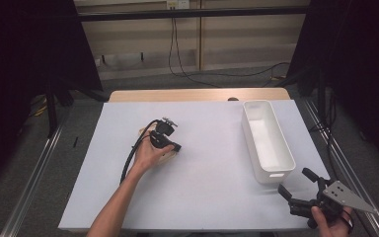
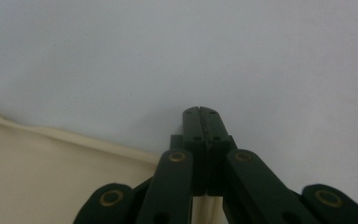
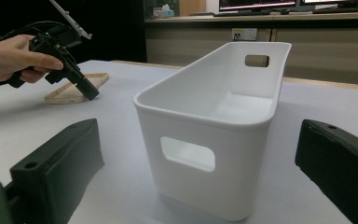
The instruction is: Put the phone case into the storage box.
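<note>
Parting the left gripper's (image 1: 176,147) touching jaws first, then straddling the flat pale wooden board (image 3: 77,90) lying just beside its tips on the white table sheet (image 1: 207,197), keeping the wide-apart right gripper (image 1: 296,183) parked near the white plastic bin (image 1: 267,139).

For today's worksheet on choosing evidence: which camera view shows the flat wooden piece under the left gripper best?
The right gripper view: the wooden piece lies in side view, flat on the table, the shut left gripper tipped onto it. In the high view the hand covers most of it. The left gripper view gives a pale blurred corner.
</note>
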Available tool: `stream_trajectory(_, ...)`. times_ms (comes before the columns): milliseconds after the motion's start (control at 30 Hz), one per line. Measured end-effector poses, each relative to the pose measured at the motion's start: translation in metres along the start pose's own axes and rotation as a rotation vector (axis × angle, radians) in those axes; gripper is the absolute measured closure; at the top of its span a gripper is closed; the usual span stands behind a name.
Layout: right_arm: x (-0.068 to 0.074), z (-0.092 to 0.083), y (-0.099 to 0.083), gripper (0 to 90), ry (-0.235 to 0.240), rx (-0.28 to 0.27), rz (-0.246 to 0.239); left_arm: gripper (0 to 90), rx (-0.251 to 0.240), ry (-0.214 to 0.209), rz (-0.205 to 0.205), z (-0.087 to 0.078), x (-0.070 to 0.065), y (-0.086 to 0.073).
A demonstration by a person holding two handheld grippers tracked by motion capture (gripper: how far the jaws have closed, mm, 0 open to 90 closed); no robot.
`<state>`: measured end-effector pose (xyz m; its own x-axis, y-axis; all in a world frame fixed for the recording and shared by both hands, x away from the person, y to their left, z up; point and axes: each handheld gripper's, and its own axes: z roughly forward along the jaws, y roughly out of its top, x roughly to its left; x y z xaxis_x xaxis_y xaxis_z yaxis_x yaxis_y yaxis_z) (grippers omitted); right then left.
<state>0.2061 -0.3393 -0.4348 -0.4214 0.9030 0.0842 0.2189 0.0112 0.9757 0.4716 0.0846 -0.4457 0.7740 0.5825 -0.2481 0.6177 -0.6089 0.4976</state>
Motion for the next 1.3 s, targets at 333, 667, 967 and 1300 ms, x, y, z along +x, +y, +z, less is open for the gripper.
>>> stream_trajectory(333, 0.000, 0.000, 0.000, 0.1, 0.001, -0.001, 0.000, 90.0, 0.007, -0.002, 0.012, -0.004, -0.001, -0.006)
stream_trajectory(667, 0.001, 0.000, 0.000, 0.2, 0.001, 0.001, -0.004, 90.0, 0.013, -0.011, 0.022, -0.009, -0.002, -0.014)
stream_trajectory(967, 0.001, 0.000, 0.000, 0.1, 0.002, 0.003, -0.005, 90.0, 0.009, -0.016, 0.016, -0.014, -0.003, -0.023)
stream_trajectory(1300, 0.001, 0.000, 0.000, 0.1, 0.003, 0.003, -0.003, 90.0, -0.008, -0.005, 0.022, -0.020, -0.003, -0.033)
